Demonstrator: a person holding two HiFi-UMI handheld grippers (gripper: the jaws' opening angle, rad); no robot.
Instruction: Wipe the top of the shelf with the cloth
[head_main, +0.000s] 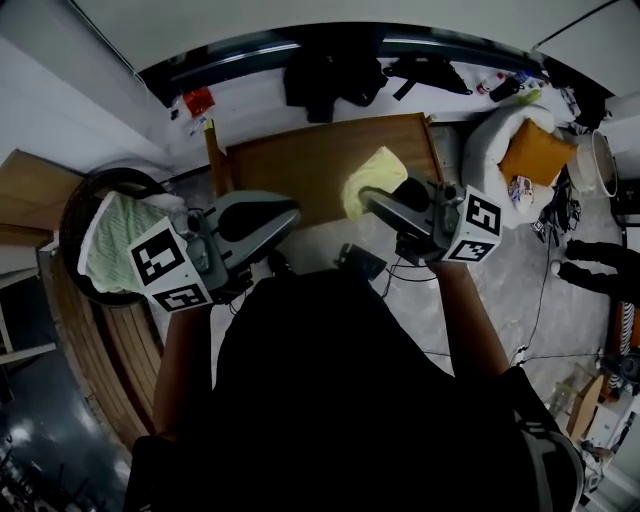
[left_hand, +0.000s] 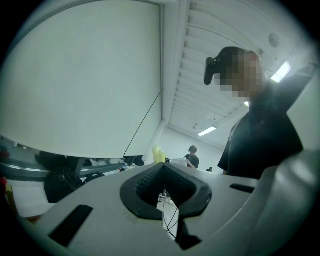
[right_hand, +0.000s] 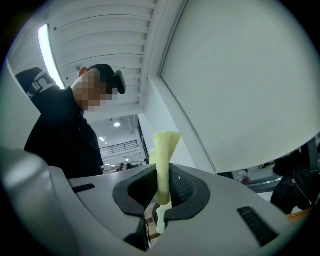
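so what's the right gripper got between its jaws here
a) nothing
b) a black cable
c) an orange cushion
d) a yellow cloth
d: the right gripper view shows the right gripper with its jaws closed on the yellow cloth, a strip of which sticks up past the pads.

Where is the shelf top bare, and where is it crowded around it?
The wooden shelf top is bare from its left edge to the yellow cloth, which the right gripper holds over its right part. Crowded: dark clothes on the ledge behind, a basket to the left, an orange cushion to the right.
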